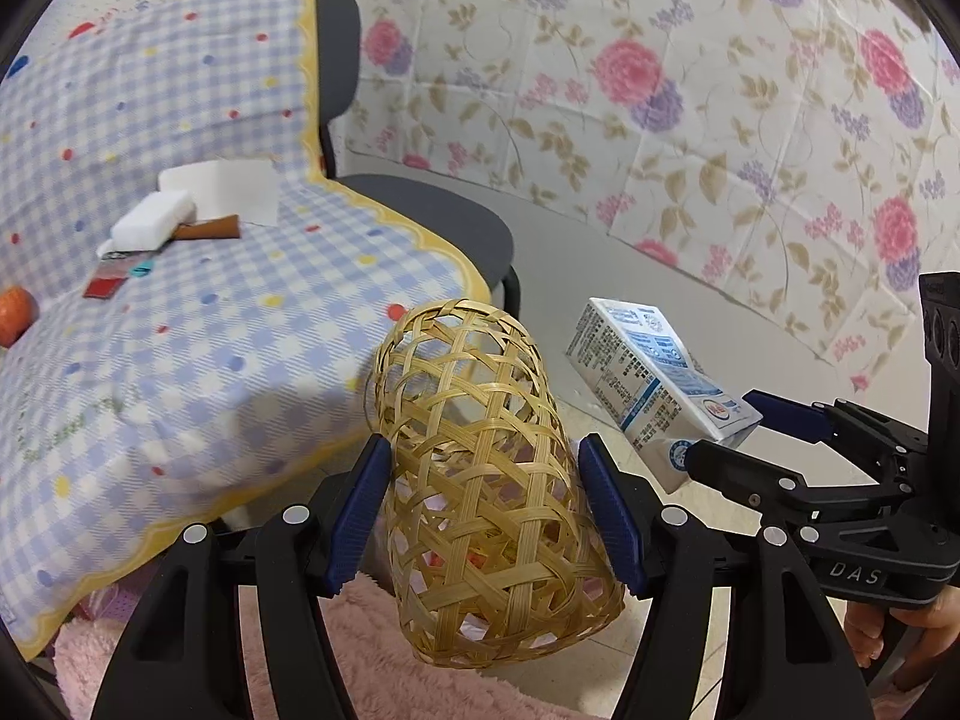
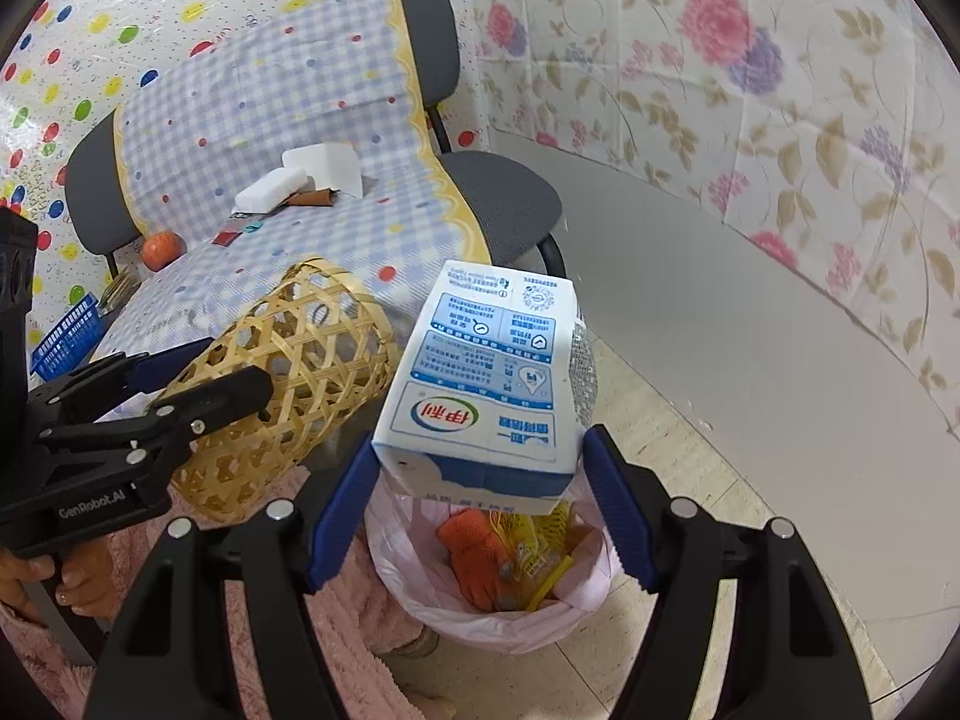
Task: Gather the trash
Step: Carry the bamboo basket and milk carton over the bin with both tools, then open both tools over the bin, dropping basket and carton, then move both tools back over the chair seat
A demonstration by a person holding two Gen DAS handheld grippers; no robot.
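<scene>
My left gripper point(image 1: 486, 516) is shut on a woven bamboo basket point(image 1: 480, 480), held tilted in the air; the basket also shows in the right wrist view point(image 2: 282, 378). My right gripper point(image 2: 477, 504) is shut on a white and blue milk carton point(image 2: 486, 384) and holds it right above a bin lined with a pink bag point(image 2: 498, 588). The bag holds an orange glove and yellow scraps. In the left wrist view the carton point(image 1: 648, 384) is to the right of the basket, in the right gripper point(image 1: 720, 426).
A table with a checked cloth point(image 1: 210, 330) carries white sponges point(image 1: 153, 222), a brown piece point(image 1: 207, 228), a red wrapper point(image 1: 108, 282) and an orange point(image 1: 15, 315). A grey chair point(image 2: 504, 192) stands behind it. A blue basket point(image 2: 66, 336) sits at the left. Floral sheeting lines the wall.
</scene>
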